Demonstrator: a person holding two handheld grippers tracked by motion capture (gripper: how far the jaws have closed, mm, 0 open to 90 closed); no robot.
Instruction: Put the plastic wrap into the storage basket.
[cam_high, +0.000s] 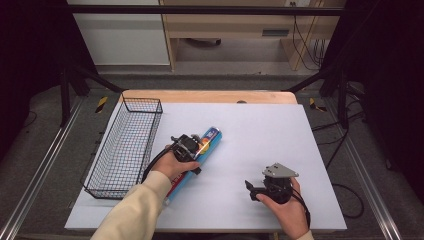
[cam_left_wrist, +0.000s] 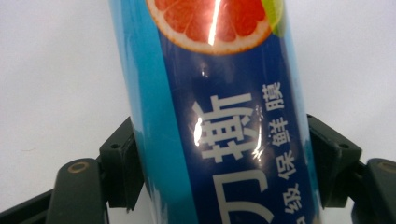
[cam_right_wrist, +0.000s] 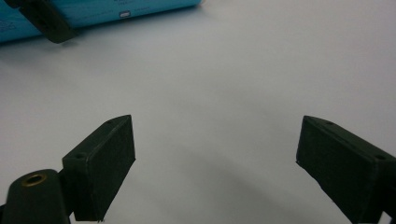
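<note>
A long blue cling-film box (cam_high: 212, 137) with a grapefruit picture lies at an angle on the white table mat (cam_high: 260, 135), just right of the wire basket. My left gripper (cam_high: 198, 150) is shut on the box about halfway along it. In the left gripper view the box (cam_left_wrist: 219, 116) runs up between the two jaws, and both fingers (cam_left_wrist: 122, 163) press its sides. My right gripper (cam_high: 251, 189) is near the front right of the mat, open, pointing left. Its jaws (cam_right_wrist: 215, 154) stand wide apart over bare mat with nothing between them. The box (cam_right_wrist: 93, 11) lies farther off, in the top left of that view.
A black wire basket (cam_high: 142, 99) stands along the left side of the mat. The wooden table edge (cam_high: 210, 96) runs along the back. Bare mat lies right of the box and behind the right gripper.
</note>
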